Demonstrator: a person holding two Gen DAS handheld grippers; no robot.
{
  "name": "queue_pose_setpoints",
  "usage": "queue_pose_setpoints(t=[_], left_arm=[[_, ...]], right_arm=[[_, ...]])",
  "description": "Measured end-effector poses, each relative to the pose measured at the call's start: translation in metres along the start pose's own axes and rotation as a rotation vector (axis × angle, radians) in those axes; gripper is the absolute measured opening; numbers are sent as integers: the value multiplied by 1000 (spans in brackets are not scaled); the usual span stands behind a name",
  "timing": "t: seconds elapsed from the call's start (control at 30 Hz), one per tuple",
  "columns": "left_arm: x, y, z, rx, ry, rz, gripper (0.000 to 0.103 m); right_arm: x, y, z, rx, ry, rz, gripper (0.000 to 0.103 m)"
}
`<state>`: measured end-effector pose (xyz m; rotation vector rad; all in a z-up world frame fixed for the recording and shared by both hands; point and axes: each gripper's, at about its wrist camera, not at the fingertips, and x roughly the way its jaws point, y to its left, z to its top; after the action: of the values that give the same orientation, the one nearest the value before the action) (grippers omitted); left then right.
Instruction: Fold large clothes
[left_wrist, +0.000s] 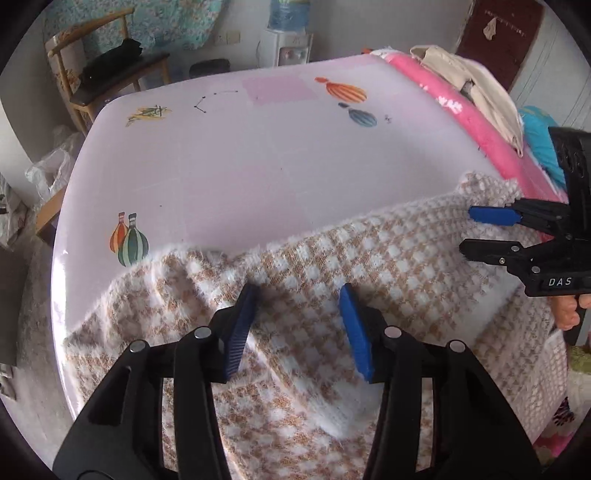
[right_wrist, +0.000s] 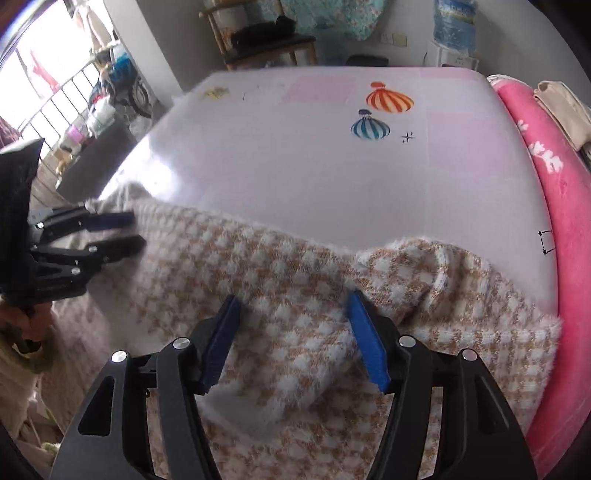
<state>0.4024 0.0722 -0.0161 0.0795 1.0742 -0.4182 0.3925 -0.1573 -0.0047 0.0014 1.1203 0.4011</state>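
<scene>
A large fuzzy garment (left_wrist: 332, 280) with a tan and white check lies bunched along the near edge of the pink table (left_wrist: 240, 158). My left gripper (left_wrist: 299, 295) hovers over its left part, open and empty. My right gripper (left_wrist: 469, 232) shows at the right edge of the left wrist view, open. In the right wrist view the garment (right_wrist: 295, 295) fills the foreground, with a rumpled fold (right_wrist: 436, 266) at the right. My right gripper (right_wrist: 293, 302) is open above it. My left gripper (right_wrist: 129, 230) shows at the left, open.
The table (right_wrist: 314, 166) has balloon prints (right_wrist: 388, 99). A pink blanket (right_wrist: 543, 184) with beige clothes (left_wrist: 480, 92) on it lies along the right side. A wooden chair (left_wrist: 103, 77) and a water dispenser (left_wrist: 284, 40) stand behind the table.
</scene>
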Motion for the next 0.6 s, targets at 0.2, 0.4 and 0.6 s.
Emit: queue_pose_setpoints(t=[0.2, 0.4, 0.6], left_arm=[[-31, -13, 0, 69, -82, -16, 47], [-12, -42, -27, 215, -26, 80, 53], [-32, -32, -45, 164, 11, 116, 63]], right_arm=[[-32, 27, 10, -20, -38, -4, 59], [0, 46, -5, -82, -6, -69, 62], [-27, 55, -39, -138, 1, -177, 63]])
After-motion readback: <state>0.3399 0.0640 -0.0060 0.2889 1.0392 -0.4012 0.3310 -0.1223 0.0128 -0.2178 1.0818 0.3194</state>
